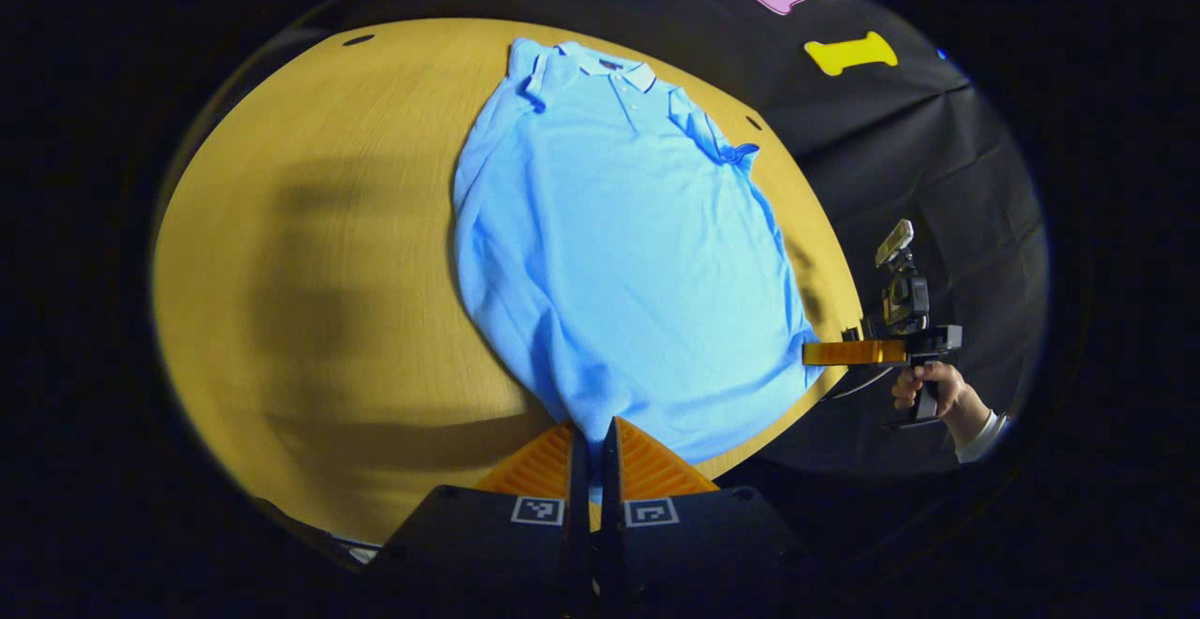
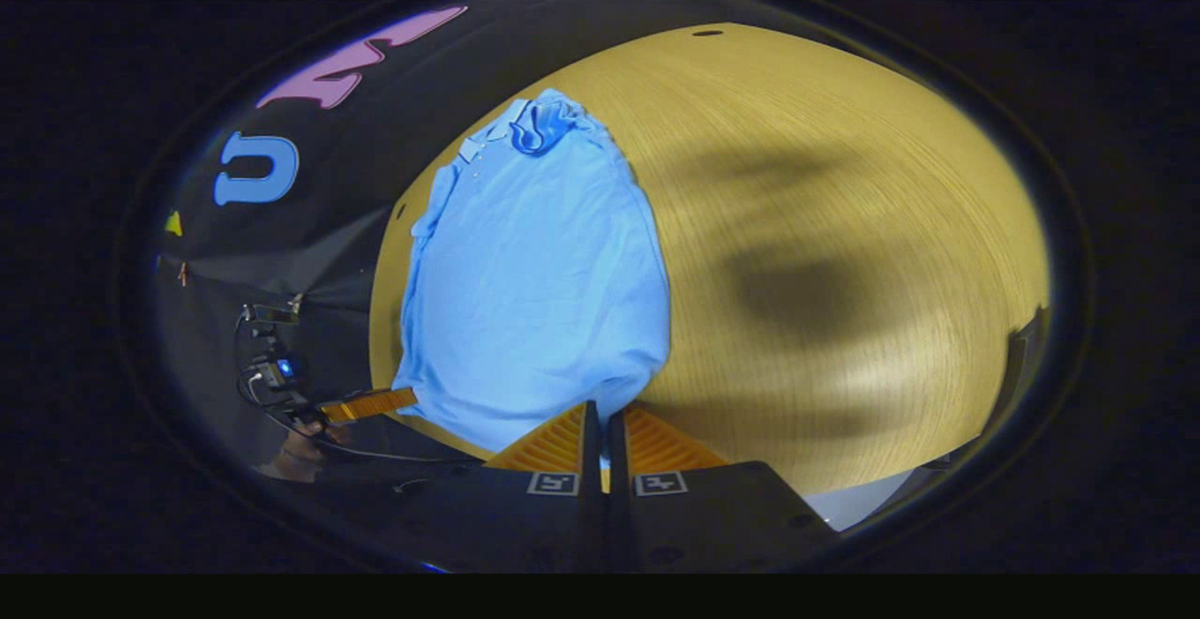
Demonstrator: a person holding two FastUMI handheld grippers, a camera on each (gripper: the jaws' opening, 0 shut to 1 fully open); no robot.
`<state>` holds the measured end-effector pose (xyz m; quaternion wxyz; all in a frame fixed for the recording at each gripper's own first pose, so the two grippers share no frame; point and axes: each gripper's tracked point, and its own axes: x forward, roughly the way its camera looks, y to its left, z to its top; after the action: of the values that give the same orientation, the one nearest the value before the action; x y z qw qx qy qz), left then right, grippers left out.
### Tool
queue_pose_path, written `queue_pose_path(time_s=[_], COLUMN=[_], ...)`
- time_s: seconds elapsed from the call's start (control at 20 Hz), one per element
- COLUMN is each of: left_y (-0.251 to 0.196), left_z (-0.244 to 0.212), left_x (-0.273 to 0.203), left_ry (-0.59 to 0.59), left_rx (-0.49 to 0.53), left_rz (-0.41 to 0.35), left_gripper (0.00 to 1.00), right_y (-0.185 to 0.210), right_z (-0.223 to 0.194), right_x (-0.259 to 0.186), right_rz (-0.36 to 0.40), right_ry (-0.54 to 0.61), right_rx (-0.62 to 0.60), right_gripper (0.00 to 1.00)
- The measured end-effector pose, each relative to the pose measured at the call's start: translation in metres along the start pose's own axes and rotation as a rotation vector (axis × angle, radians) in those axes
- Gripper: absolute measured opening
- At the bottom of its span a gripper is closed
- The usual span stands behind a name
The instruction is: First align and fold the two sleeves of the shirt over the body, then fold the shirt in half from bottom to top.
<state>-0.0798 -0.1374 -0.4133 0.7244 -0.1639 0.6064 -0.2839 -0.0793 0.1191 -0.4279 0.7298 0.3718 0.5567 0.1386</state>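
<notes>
The round yellow wooden surface (image 1: 309, 253) carries the light-blue collared polo shirt (image 1: 619, 263), lying flat with sleeves tucked in. Each hand-held gripper, left (image 1: 591, 441) and right (image 2: 594, 422), pinches a near hem corner. Best lift both corners evenly and carry the hem toward the far collar (image 1: 609, 64).

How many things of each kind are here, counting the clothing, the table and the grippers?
Shirt: 1
Table: 1
Grippers: 2, the left gripper and the right gripper
Total: 4
</notes>
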Motion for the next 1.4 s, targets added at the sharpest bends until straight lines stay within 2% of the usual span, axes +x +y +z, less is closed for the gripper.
queue_pose_path(time_s=[0.05, 0.1, 0.2, 0.3, 0.35, 0.4, 0.65, 0.7, 0.75, 0.8, 0.9, 0.95, 1.05, 1.1, 1.2, 1.4], left_y=[-0.002, -0.004, -0.006, -0.007, -0.01, -0.013, -0.006, -0.005, -0.001, 0.007, 0.018, 0.016, 0.025, 0.038, 0.06, 0.097], left_z=[0.008, 0.018, 0.04, 0.068, 0.084, 0.102, 0.218, 0.246, 0.273, 0.303, 0.356, 0.379, 0.409, 0.422, 0.437, 0.446], left_x=[-0.005, -0.011, -0.02, -0.031, -0.036, -0.041, -0.058, -0.06, -0.06, -0.057, -0.043, -0.028, 0.006, 0.02, 0.047, 0.099], left_ry=[-0.026, -0.052, -0.098, -0.148, -0.176, -0.204, -0.374, -0.403, -0.436, -0.465, -0.499, -0.51, -0.496, -0.486, -0.462, -0.383], left_rx=[0.017, 0.036, 0.069, 0.097, 0.101, 0.099, 0.118, 0.125, 0.136, 0.143, 0.095, 0.051, -0.025, -0.035, -0.033, -0.008], left_rz=[-0.011, -0.018, -0.02, -0.009, -0.009, -0.014, 0.032, 0.044, 0.068, 0.1, 0.146, 0.125, 0.112, 0.141, 0.19, 0.309], left_gripper=[0.09, 0.09, 0.09, 0.09, 0.09, 0.09, 0.09, 0.09, 0.09, 0.09, 0.09, 0.08, 0.09, 0.08, 0.08, 0.09], right_y=[0.011, 0.023, 0.048, 0.076, 0.087, 0.097, 0.139, 0.146, 0.151, 0.152, 0.156, 0.156, 0.147, 0.141, 0.119, 0.071], right_z=[0.006, 0.013, 0.031, 0.058, 0.073, 0.09, 0.203, 0.232, 0.261, 0.292, 0.357, 0.385, 0.429, 0.446, 0.463, 0.467], right_x=[-0.002, -0.003, -0.006, -0.012, -0.014, -0.015, -0.022, -0.019, -0.015, -0.009, 0.009, 0.02, 0.05, 0.069, 0.098, 0.148], right_rz=[0.035, 0.067, 0.128, 0.199, 0.223, 0.241, 0.296, 0.304, 0.303, 0.291, 0.263, 0.252, 0.2, 0.171, 0.093, -0.04], right_ry=[-0.007, -0.015, -0.042, -0.078, -0.1, -0.122, -0.249, -0.276, -0.301, -0.326, -0.382, -0.406, -0.433, -0.435, -0.436, -0.394], right_rx=[-0.015, -0.033, -0.071, -0.103, -0.121, -0.139, -0.25, -0.266, -0.282, -0.301, -0.323, -0.304, -0.24, -0.228, -0.234, -0.241], right_gripper=[0.02, 0.07, 0.07, 0.06, 0.01, 0.01, 0.0, 0.07, 0.04, 0.0, 0.08, 0.12, 0.03, 0.06, 0.07, 0.06])
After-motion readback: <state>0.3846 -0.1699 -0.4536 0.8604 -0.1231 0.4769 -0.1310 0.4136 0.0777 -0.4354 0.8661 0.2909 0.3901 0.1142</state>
